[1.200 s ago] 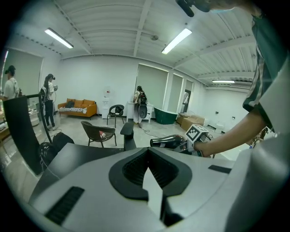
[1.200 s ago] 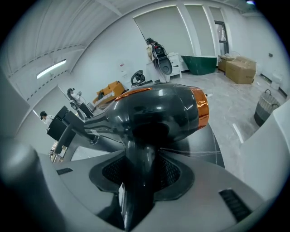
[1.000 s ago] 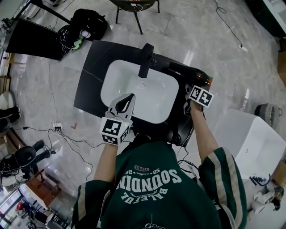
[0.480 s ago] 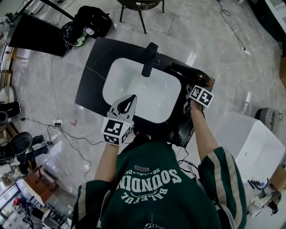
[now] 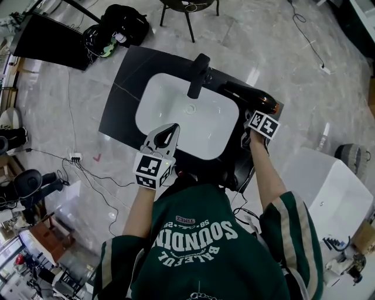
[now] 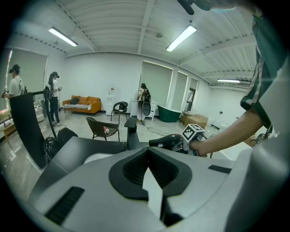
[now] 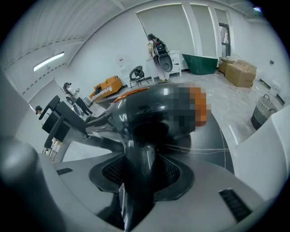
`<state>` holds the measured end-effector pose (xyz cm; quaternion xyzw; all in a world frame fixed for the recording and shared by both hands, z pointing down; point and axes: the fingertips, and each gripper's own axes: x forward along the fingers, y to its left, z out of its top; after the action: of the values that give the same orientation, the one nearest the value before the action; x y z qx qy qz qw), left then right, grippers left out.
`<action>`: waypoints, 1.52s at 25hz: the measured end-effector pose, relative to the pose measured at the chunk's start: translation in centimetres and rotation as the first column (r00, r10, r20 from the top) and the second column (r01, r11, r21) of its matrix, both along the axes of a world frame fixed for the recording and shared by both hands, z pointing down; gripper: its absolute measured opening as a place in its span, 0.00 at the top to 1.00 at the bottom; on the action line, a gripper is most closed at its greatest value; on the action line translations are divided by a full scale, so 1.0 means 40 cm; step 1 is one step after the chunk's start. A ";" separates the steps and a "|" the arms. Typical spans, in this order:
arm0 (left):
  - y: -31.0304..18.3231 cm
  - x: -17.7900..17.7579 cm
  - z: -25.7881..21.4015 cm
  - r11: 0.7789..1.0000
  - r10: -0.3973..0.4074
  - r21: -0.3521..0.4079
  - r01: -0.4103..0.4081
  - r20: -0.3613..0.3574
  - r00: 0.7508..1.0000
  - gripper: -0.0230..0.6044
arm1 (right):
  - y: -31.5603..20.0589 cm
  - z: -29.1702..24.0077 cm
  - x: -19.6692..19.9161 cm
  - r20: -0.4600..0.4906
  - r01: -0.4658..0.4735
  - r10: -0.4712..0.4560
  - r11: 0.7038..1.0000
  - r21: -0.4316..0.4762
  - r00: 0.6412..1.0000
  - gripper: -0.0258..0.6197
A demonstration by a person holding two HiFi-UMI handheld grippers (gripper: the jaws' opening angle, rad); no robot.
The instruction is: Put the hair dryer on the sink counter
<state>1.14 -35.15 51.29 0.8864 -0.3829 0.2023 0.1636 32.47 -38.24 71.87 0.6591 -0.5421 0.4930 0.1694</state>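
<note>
1. The right gripper (image 7: 138, 174) was pinching the hair dryer (image 7: 154, 113) by its handle, with a jaw pressed on either side.
2. The left gripper (image 6: 147, 152) had its jaws pressed together with nothing between them, and hung over the near rim of the white basin (image 5: 187, 120).
3. The hair dryer was at the right rear corner of the sink counter (image 5: 120, 99), just beside the black faucet (image 5: 198, 75). Whether it touched the surface could not be told.
4. The counter was a dark slab with thin pale veins. It stood on a glossy grey marble floor (image 5: 281, 53), with loose cables (image 5: 88, 176) near it and a chair (image 5: 188, 7) beyond.
5. The hair dryer was glossy black with an orange band at its rear. Its narrow end pointed toward the faucet.
</note>
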 end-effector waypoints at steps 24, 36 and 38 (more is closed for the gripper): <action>0.028 0.008 -0.005 1.000 0.027 -0.001 -0.027 -0.010 1.000 0.95 | 0.032 0.003 -0.012 -0.058 0.074 -0.080 0.991 -0.112 0.995 0.61; -0.004 0.018 -0.006 0.983 0.184 0.014 -0.183 -0.064 0.981 0.95 | 0.132 -0.076 -0.026 -0.151 0.000 -0.012 0.997 -0.074 0.988 0.61; -0.010 0.011 -0.007 0.978 0.210 0.020 -0.209 -0.073 0.975 0.95 | 0.150 -0.102 -0.020 -0.180 -0.033 0.022 0.997 -0.062 0.983 0.61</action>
<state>1.58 -35.56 51.01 0.9297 -0.2822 0.1829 0.1501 31.68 -32.24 67.79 0.7023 -0.4991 0.4515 0.2319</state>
